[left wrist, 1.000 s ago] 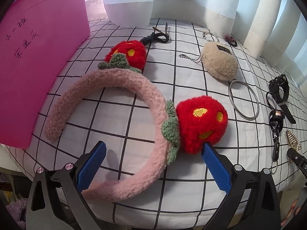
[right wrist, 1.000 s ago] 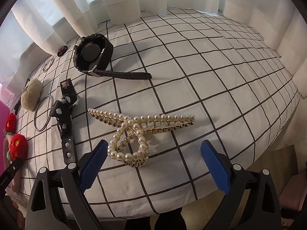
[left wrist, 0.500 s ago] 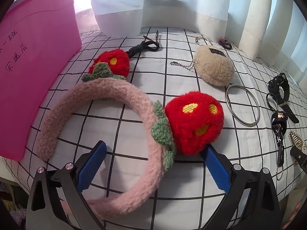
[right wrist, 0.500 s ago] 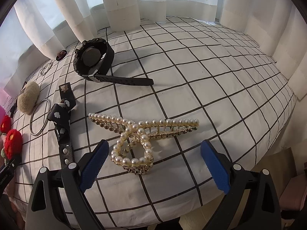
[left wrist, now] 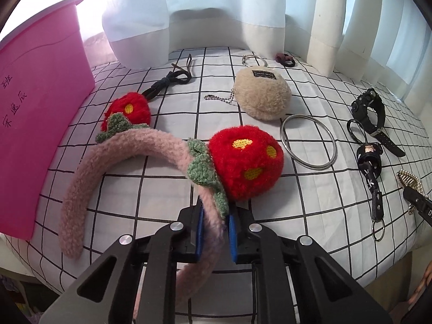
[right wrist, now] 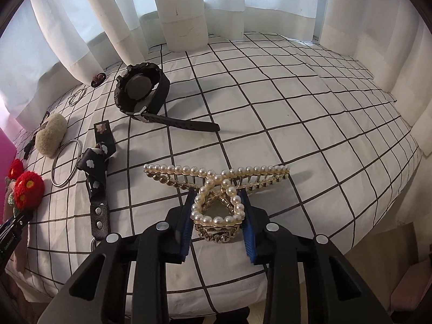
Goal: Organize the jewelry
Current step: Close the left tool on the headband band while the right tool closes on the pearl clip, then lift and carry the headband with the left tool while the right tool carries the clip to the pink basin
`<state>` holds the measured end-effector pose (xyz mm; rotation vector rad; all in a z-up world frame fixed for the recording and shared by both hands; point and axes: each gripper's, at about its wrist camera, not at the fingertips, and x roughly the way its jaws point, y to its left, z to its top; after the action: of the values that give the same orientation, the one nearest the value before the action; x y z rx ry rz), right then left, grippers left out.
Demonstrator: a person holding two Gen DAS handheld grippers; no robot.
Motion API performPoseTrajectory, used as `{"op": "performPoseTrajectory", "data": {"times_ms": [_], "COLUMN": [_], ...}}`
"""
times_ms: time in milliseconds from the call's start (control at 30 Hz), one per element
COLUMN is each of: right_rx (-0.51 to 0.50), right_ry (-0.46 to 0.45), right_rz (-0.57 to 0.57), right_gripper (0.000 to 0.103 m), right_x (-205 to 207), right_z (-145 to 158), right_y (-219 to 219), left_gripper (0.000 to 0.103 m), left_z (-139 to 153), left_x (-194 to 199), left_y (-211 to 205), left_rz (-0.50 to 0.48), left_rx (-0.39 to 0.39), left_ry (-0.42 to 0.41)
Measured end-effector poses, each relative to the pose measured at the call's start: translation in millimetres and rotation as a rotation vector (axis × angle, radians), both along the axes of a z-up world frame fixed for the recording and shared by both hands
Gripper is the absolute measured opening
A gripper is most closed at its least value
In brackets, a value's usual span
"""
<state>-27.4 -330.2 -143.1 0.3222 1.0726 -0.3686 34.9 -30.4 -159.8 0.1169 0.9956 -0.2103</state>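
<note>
- Pink fuzzy headband with two red plush strawberry pompoms: my left hand-held gripper is closed on its band just below the nearer pompom, the blue pads pressed against the fleece on both sides. The band arcs away to the left and forward from the grip; its far end rests on the white cloth with a black grid, which covers what looks like a tabletop.
- Pink plastic bin with handwritten characters: stands at the left edge, just beside the headband's arc. I judge it the likely destination, so the left hand-held gripper is the nearer one; the carry would run leftward, with the band's long curve trailing.
- Gold claw hair clip set with pearls: my right hand-held gripper is closed around its looped handle end, pads touching both sides. The toothed bar lies crosswise, left to right, ahead of the pads.
- Black wristwatch with rubber strap: lies beyond the clip, well apart from it.
- Black strap with white flower print and metal snaps, plain silver metal ring, beige plush pouch on a ball chain: between the two grips, all loose on the cloth.
- View differences: the left camera shows the bin and the headband's whole arc; the right camera shows only a sliver of pink at its left edge, but gives the clip grip plainly, which the left view shows merely as a fragment at its right margin.
</note>
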Motion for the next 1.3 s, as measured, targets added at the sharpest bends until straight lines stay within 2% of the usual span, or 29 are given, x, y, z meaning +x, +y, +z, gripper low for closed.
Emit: {"op": "performPoseTrajectory", "data": {"times_ms": [333, 633, 867, 1067, 1300], "right_rx": [0.054, 0.058, 0.072, 0.119, 0.217], "right_ry": [-0.028, -0.097, -0.200, -0.299, -0.389], "right_rz": [0.074, 0.187, 0.324, 0.510, 0.754], "right_gripper": [0.030, 0.030, 0.030, 0.030, 0.030], "right_x": [4.0, 22.8, 47.1, 81.1, 124.8], "right_z": [18.3, 65.1, 112.2, 150.6, 188.9], "right_y": [-6.6, -7.4, -0.7, 33.8, 120.5], "left_gripper": [0.013, 0.013, 0.013, 0.013, 0.013], "left_z": [40.0, 100.1, 155.3, 205.5, 248.6], "left_x": [-7.0, -20.0, -33.4, -52.0, -65.1], "left_y": [11.0, 17.4, 18.5, 29.5, 73.8], "left_rz": [0.035, 0.087, 0.151, 0.236, 0.364], "left_rx": [-0.076, -0.131, -0.160, -0.139, -0.063], "left_ry": [-0.052, -0.143, -0.238, -0.343, -0.421]}}
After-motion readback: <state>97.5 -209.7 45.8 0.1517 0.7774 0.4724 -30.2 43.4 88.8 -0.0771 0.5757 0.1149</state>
